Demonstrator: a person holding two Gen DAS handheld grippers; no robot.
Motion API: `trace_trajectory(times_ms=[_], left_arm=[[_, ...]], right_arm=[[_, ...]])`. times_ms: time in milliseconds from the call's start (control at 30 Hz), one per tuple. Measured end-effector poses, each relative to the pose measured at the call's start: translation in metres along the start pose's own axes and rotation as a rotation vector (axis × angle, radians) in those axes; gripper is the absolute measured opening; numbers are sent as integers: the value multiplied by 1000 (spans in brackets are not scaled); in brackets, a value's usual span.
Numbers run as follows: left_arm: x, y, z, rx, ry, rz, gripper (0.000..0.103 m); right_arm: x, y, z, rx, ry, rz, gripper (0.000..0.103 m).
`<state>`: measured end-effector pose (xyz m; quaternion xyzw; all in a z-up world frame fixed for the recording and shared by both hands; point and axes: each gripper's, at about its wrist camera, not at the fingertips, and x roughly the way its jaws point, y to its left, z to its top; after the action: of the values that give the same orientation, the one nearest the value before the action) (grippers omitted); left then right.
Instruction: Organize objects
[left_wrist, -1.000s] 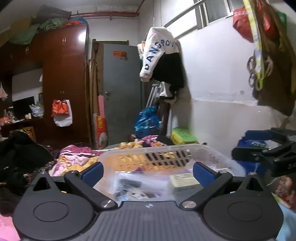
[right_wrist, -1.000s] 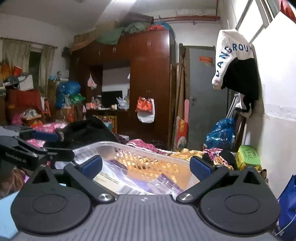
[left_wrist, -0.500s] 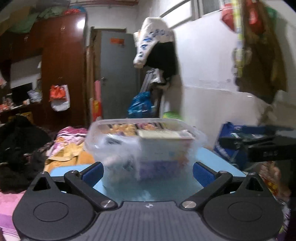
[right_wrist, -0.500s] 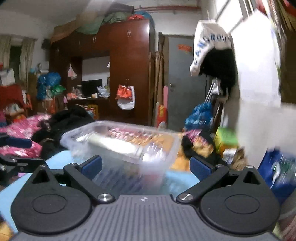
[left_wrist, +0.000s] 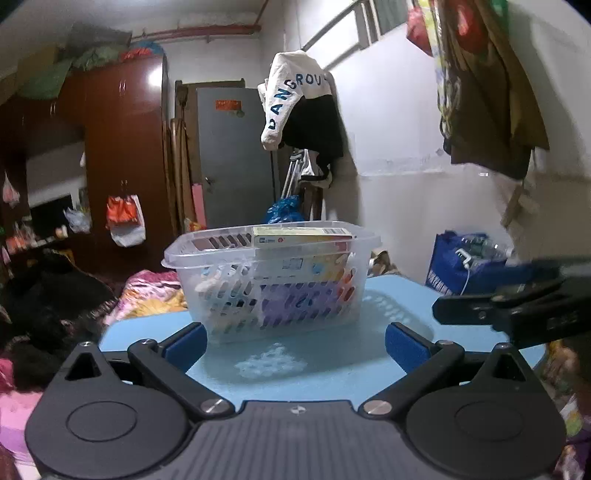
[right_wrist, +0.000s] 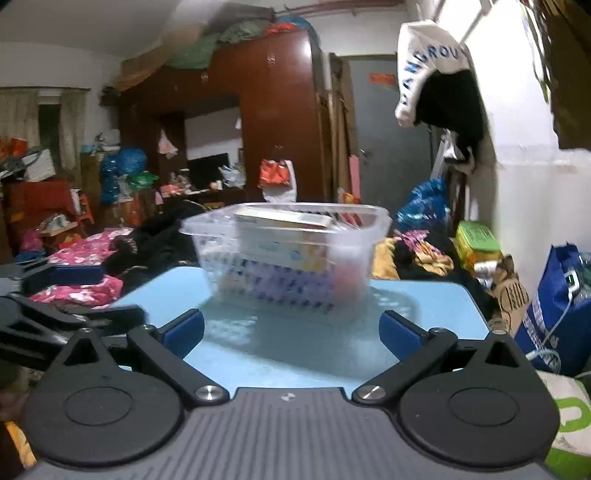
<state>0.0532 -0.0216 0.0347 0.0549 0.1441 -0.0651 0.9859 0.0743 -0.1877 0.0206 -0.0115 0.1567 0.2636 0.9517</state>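
we hold the left gripper (left_wrist: 293, 341) low over the light blue table (left_wrist: 332, 369), its jaws spread wide and holding nothing; only bare tabletop lies between the blue pads (left_wrist: 400, 347). straight ahead of the jaws, centred on the gap and apart from the fingertips, stands the clear slotted basket (left_wrist: 271, 280) on the table. a flat yellowish box (left_wrist: 301, 232) lies across the top of the basket, resting near its rim, and purple and orange packets show through the slots lower down; we cannot tell what they are. off to the right of the left jaws, the dark body of our other gripper reaches in over the table edge, blurred.

our right gripper (right_wrist: 291, 330) is likewise wide open and empty. the same basket (right_wrist: 286, 258) sits ahead of its jaws, a little left of the middle of the gap, blurred in this view, with the box (right_wrist: 284, 218) on top. to the left of these jaws we see the left gripper's dark linkage beside the table's (right_wrist: 424, 302) near corner.

beyond the right jaw a blue bag (right_wrist: 554, 306) stands off the table by the white wall.
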Motion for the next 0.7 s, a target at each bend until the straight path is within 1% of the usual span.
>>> trace_trajectory(times_ms=[67, 200, 333, 600, 700], left_arm=[[-5, 0, 0, -11, -3, 36, 103], [-10, 4, 2, -55, 15, -2, 103], [-13, 3, 2, -56, 8, 11, 103], [-14, 4, 2, -71, 2, 6, 103], [-13, 5, 3, -80, 7, -7, 103]], right_arm=[[-4, 4, 3, -15, -11, -4, 103], [-5, 6, 6, -16, -22, -10, 103], [-7, 5, 4, 2, -36, -19, 103], [-8, 8, -4, 15, -38, -20, 103], [-8, 10, -6, 10, -34, -15, 103]])
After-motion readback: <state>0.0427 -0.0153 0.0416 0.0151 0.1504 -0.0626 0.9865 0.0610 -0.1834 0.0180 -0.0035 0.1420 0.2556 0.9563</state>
